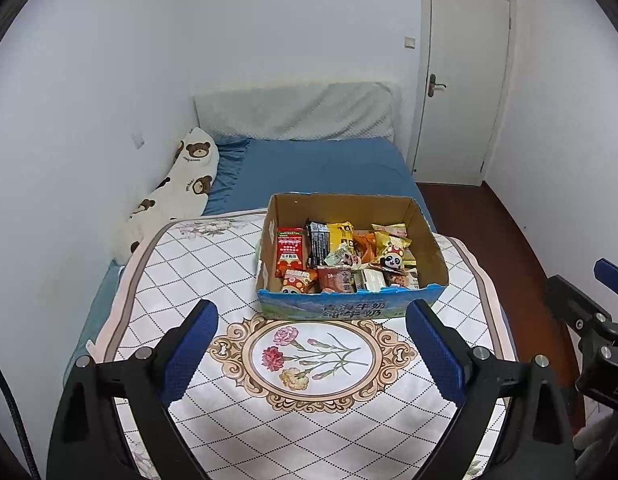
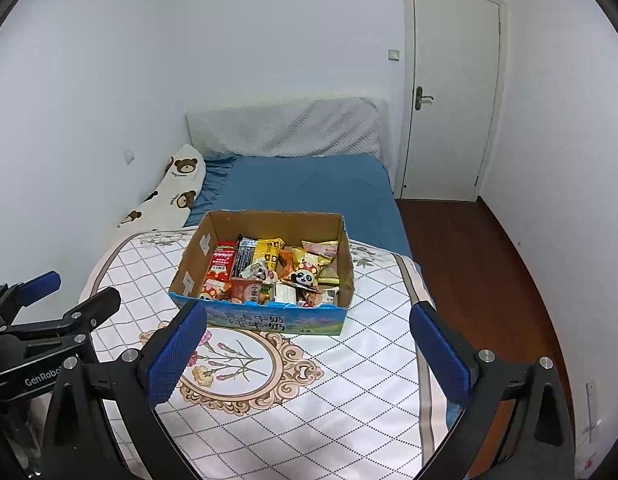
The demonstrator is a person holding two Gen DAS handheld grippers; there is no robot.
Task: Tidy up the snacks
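Brown-and-blue box (image 1: pixel 351 308), white diamond-and-floral quilt (image 1: pixel 181 264), blue sheet (image 1: pixel 329 168).

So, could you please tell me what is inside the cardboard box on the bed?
The cardboard box holds a heap of snack packets, among them a red packet, a black packet and a panda-print packet. Whatever lies beneath the top layer is covered.

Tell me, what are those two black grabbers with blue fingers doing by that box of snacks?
Right now, nothing is being held. The left gripper and the right gripper both hover open above the white flower-patterned quilt. The open cardboard box sits just beyond them on the bed, packed with colourful snack packets.
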